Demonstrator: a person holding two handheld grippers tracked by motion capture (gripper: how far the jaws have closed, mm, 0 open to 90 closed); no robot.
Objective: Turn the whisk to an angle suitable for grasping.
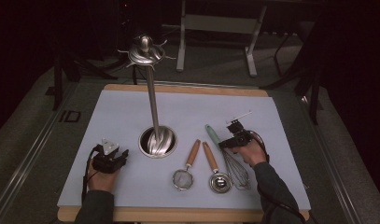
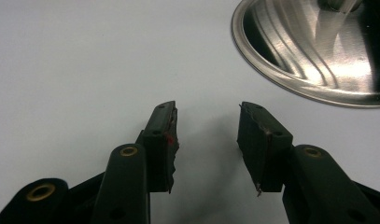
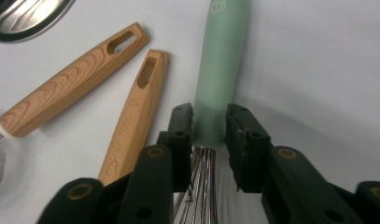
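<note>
Two black jaws of the right gripper (image 3: 209, 123) straddle the lower end of the whisk's (image 3: 221, 65) mint-green handle, where the wires meet it; whether the pads actually press the handle is hard to say, as a sliver of gap seems to show on either side. On the high view this gripper (image 1: 235, 138) sits over the whisk (image 1: 227, 156), which lies on the pale table cover (image 1: 108, 112) with its handle pointing to about eleven o'clock. At nine o'clock from the whisk lie a small ladle (image 1: 215, 170) and a mesh strainer (image 1: 186, 169), both with wooden handles. Farther toward ten o'clock stands the steel utensil stand (image 1: 156, 135), its round base dished. The left gripper (image 2: 207, 135) rests with jaws spread and bare, well apart at the cover's eight o'clock side (image 1: 110, 157).
</note>
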